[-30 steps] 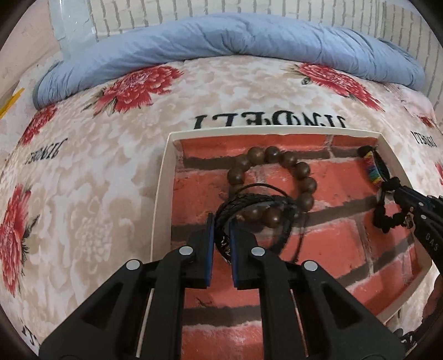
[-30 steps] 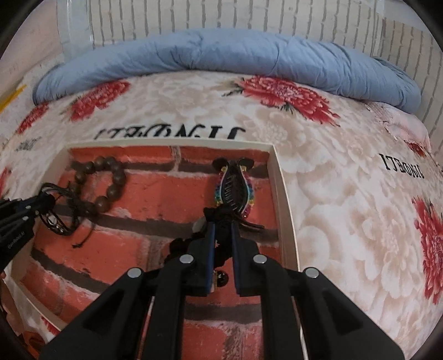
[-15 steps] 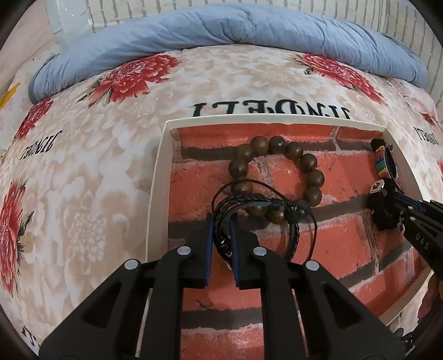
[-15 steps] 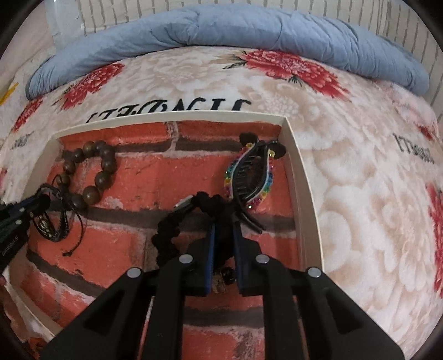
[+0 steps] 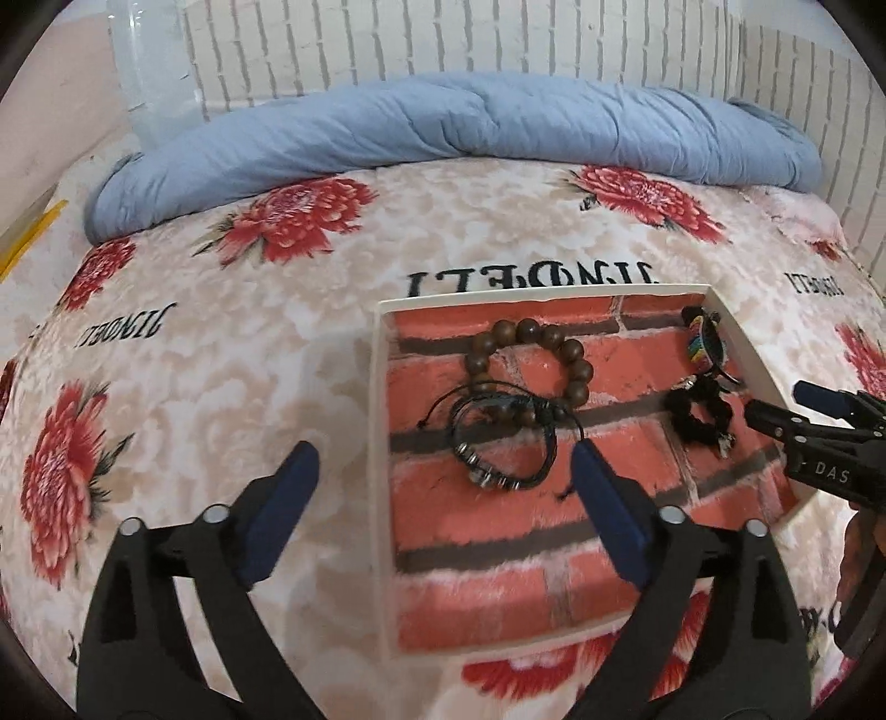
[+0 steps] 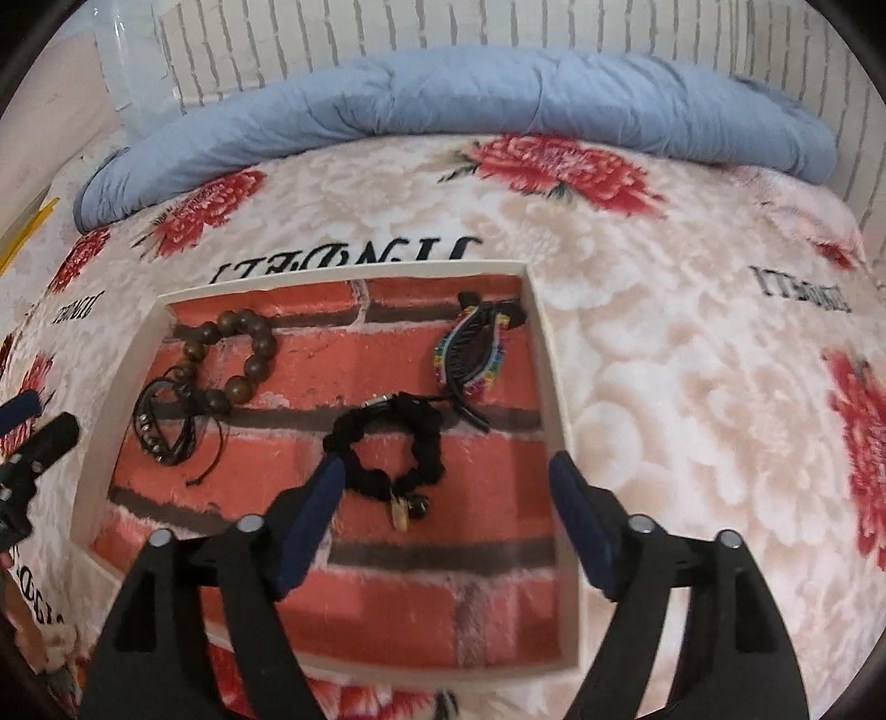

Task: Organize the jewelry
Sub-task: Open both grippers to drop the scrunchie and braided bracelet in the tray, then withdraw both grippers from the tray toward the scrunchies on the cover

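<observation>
A white-rimmed tray (image 5: 380, 387) (image 6: 554, 387) with a red brick-print floor lies on the bed. In it lie a brown wooden bead bracelet (image 5: 578, 360) (image 6: 260, 349), a black cord bracelet (image 5: 498, 448) (image 6: 166, 421), a black scrunchie with charms (image 5: 698, 412) (image 6: 426, 448) and a rainbow-edged black hair clip (image 5: 703, 343) (image 6: 476, 349). My left gripper (image 5: 443, 471) is open and empty, raised above the tray's left side. My right gripper (image 6: 443, 487) is open and empty above the scrunchie, and shows at the right in the left wrist view (image 5: 775, 404).
The tray rests on a floral blanket (image 5: 194, 343) (image 6: 692, 360) with red flowers and black lettering. A rolled blue duvet (image 5: 443, 127) (image 6: 470, 99) lies along the far side against a white brick wall (image 5: 443, 39).
Both grippers have opened and drawn back up from the tray. The cord bracelet and the scrunchie, held before, now lie loose on the tray floor.
</observation>
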